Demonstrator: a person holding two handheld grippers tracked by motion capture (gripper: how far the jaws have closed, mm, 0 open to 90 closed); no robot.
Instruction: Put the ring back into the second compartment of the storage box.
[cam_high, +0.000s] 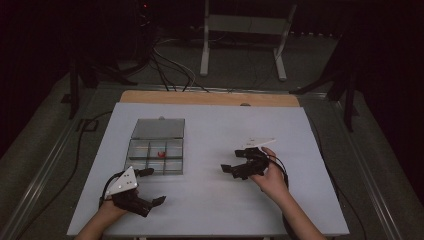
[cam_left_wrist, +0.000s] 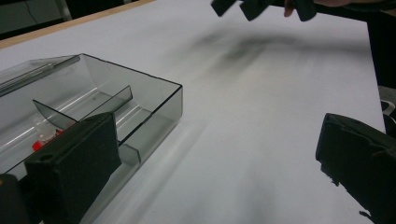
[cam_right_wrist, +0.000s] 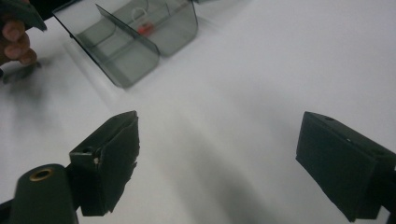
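The clear divided box (cam_high: 156, 148) sits open on the white table (cam_high: 280, 200), a small red piece (cam_high: 161, 153) in a middle compartment. I'd bring my right gripper (cam_high: 235, 167), jaws wide and empty, in low from its right; my left gripper (cam_high: 150, 186), also spread, waits just below it

I'm scanning for lettering and finding nothing I can read. The clear divided box (cam_high: 157, 146) carries no label that I can make out, and the small red piece (cam_high: 161, 154) inside it is too small and blurred to show any mark. The white counter (cam_high: 215, 200) is blank, without print, numbers or signs.
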